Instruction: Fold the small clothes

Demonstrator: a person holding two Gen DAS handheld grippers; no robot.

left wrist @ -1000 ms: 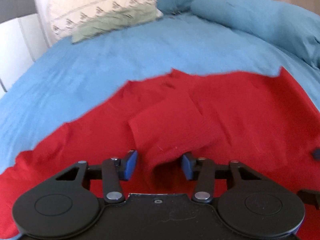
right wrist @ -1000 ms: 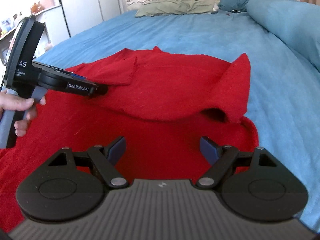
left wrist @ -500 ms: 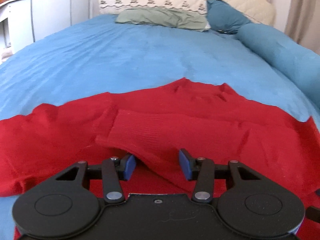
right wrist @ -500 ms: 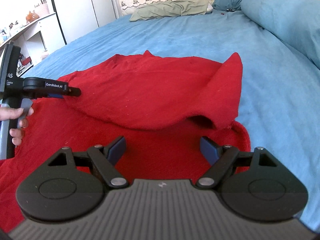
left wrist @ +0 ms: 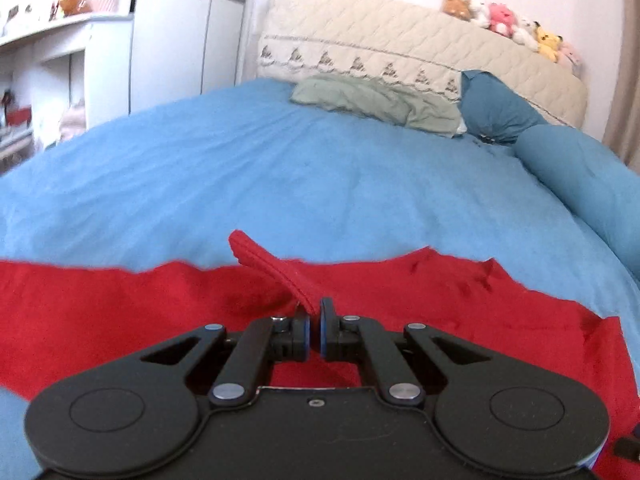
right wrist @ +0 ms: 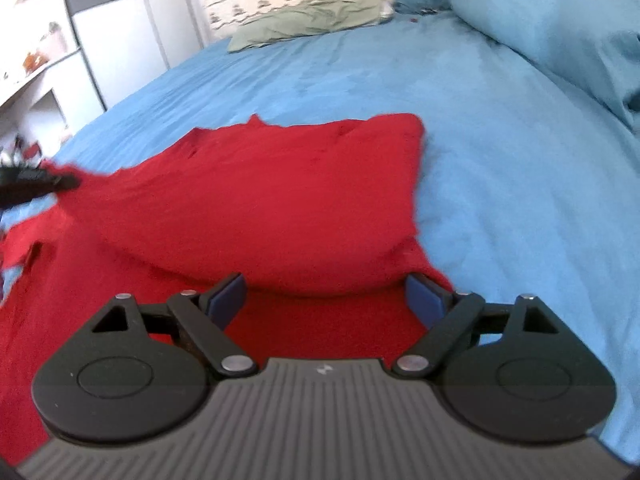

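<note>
Pinching a ribbed edge of the red knitted garment (left wrist: 400,300) between nearly closed blue pads (left wrist: 304,334): left hand-held gripper (left wrist: 314,330), jaws drawn together on the cloth, a narrow red strip (left wrist: 272,270) rising from the grip toward the far left. Spread across the near part of the bed's blue cover (left wrist: 320,184), with the garment's far edge running left to right in the left wrist view. Seen from the right wrist: same red knitted garment (right wrist: 260,200) folded over itself, upper layer forming a bulging fold just beyond the right hand-held gripper (right wrist: 328,304). Jaws wide apart there, blue pads (right wrist: 226,300) holding nothing, lower red layer lying between them. Black tip of the left hand-held gripper (right wrist: 36,184) at the far left edge of that view, blurred, touching the garment's left corner. Right edge of the fold ending in a point near the blue cover (right wrist: 520,200). Farther back on the bed: crumpled grey-green cloth (left wrist: 376,102) against the cream quilted headboard (left wrist: 400,52), a dark teal pillow (left wrist: 496,108) to its right, a rolled light-blue duvet (left wrist: 580,184) along the right side. Row of plush toys (left wrist: 508,24) on top of the headboard. White wardrobe (left wrist: 180,40) and shelves at far left.
</note>
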